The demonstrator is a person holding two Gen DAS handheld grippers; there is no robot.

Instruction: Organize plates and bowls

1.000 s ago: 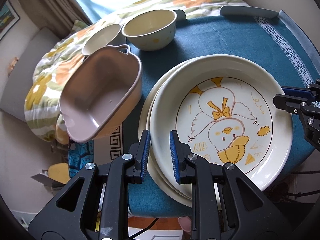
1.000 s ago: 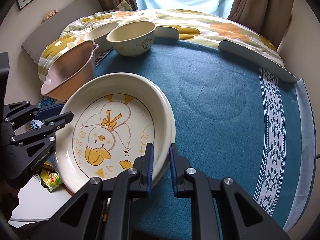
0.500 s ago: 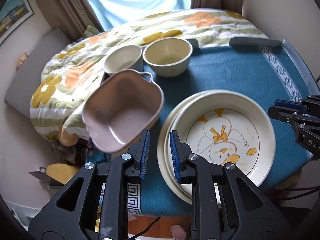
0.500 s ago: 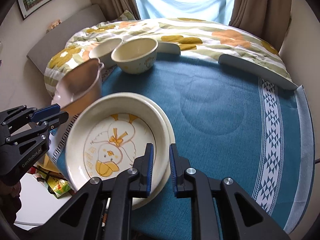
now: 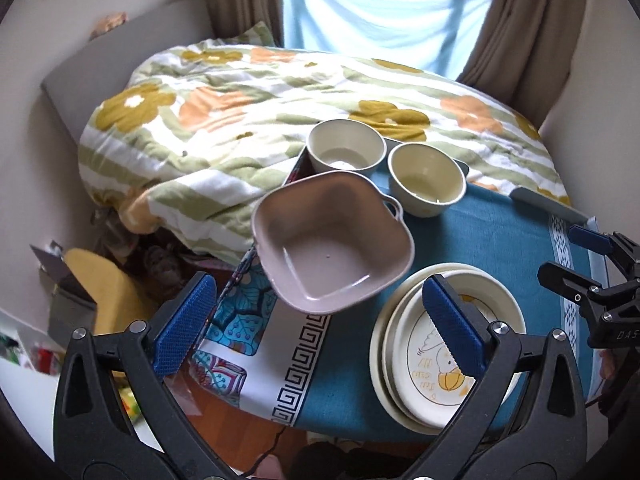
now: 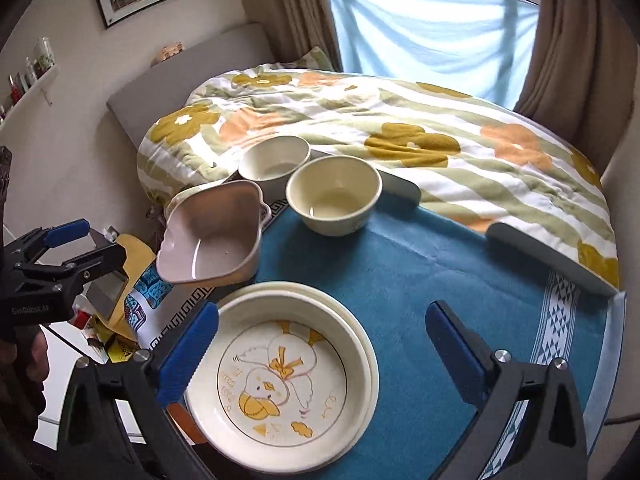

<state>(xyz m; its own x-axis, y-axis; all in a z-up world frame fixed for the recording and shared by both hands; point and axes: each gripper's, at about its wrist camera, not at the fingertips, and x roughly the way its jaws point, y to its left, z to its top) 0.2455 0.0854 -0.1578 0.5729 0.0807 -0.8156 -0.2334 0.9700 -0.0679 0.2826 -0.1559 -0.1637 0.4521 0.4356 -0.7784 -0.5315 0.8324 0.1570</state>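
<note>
Both grippers just popped wide open and neither has anything between its pads. The left gripper (image 5: 316,324) hangs above the near left edge of the tabletop (image 5: 500,240), which has a teal cloth over it. The right gripper (image 6: 320,344) hangs over the near middle, right above the plate stack.

That stack sits at the near edge: the duck plate (image 6: 280,384) with its yellow cartoon bird lies on top of a plain cream plate (image 6: 370,360), whose rim peeks out on the right side. Nothing is touching it.

Just beyond the stack to the left is the pink square bowl (image 5: 332,240) with little handles. It hangs past the tabletop's left edge and looks tilted, but I can't tell what it's resting on. Farther back, at the far edge next to the bed, two cream bowls stand upright just beside each other: the left cream bowl (image 6: 274,158) and the right cream bowl (image 6: 334,196), which has a small print on its side.

Behind all that there's a flowery duvet (image 6: 400,120) on the bed.
</note>
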